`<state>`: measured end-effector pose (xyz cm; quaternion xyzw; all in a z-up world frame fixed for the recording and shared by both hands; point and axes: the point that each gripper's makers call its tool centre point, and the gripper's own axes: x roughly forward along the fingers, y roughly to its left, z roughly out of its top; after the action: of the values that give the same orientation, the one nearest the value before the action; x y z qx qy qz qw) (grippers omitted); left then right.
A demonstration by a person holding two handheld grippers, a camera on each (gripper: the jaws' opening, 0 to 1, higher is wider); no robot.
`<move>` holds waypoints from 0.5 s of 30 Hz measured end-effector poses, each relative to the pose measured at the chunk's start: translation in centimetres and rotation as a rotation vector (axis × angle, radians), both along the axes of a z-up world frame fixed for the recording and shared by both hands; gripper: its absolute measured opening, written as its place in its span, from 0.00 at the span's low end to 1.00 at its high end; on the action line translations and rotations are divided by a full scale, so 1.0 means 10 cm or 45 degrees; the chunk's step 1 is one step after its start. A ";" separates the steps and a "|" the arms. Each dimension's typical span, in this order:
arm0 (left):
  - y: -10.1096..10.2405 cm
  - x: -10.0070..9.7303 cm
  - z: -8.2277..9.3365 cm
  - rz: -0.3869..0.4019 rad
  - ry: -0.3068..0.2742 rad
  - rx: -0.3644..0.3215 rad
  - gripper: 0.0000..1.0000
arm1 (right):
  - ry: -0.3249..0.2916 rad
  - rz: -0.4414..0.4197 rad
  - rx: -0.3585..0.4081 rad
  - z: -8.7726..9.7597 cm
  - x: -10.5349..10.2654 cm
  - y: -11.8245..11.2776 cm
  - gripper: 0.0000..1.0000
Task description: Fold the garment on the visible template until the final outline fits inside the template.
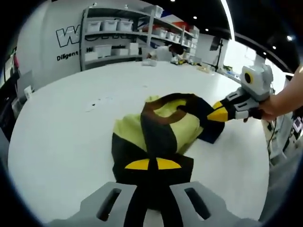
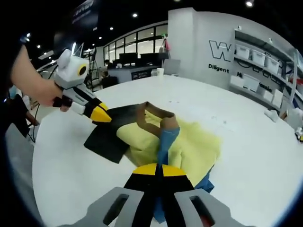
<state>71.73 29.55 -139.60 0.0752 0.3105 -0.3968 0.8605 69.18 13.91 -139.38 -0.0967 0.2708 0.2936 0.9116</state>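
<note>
- Garment (image 1: 156, 127): soft, crumpled yellow-and-dark fabric, bunched near the middle of the smooth white round table (image 1: 71, 137).
- Left gripper (image 1: 152, 164): yellow-tipped jaws pinched on its dark edge.
- Right gripper (image 2: 160, 170): jaws clamped on a blue fold.

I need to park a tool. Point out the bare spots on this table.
Bare white table lies between the garment and the shelving side, and beyond the garment's yellow edge toward the far rim. Crowded: the garment itself, where left gripper and right gripper clamp cloth.
</note>
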 end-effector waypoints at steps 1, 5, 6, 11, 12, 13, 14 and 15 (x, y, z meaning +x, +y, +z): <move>0.01 -0.01 0.02 0.000 -0.001 -0.003 0.02 | -0.003 -0.002 -0.005 0.01 0.00 -0.02 0.00; 0.07 -0.02 0.09 0.015 -0.021 -0.011 0.01 | 0.000 -0.019 -0.013 0.02 0.00 -0.10 0.00; 0.08 -0.03 0.10 0.019 -0.022 -0.015 0.01 | 0.002 -0.022 -0.011 0.03 0.01 -0.12 0.00; 0.13 -0.08 0.12 0.018 -0.018 -0.004 0.01 | 0.039 -0.037 0.038 0.01 0.01 -0.09 0.07; 0.13 -0.08 0.13 0.019 -0.020 -0.002 0.01 | 0.046 -0.028 0.042 0.00 0.00 -0.07 0.07; 0.13 -0.09 0.14 0.021 -0.020 -0.004 0.01 | 0.057 -0.018 0.045 -0.02 -0.01 -0.04 0.08; 0.13 -0.09 0.16 0.020 -0.024 -0.002 0.01 | 0.061 -0.009 0.035 -0.04 -0.01 -0.02 0.07; 0.13 -0.09 0.17 0.019 -0.028 -0.001 0.01 | 0.064 0.005 0.012 -0.05 -0.03 -0.01 0.06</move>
<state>70.81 30.88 -137.90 0.0769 0.3016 -0.3895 0.8668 68.91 13.85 -139.91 -0.0857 0.2920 0.2990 0.9044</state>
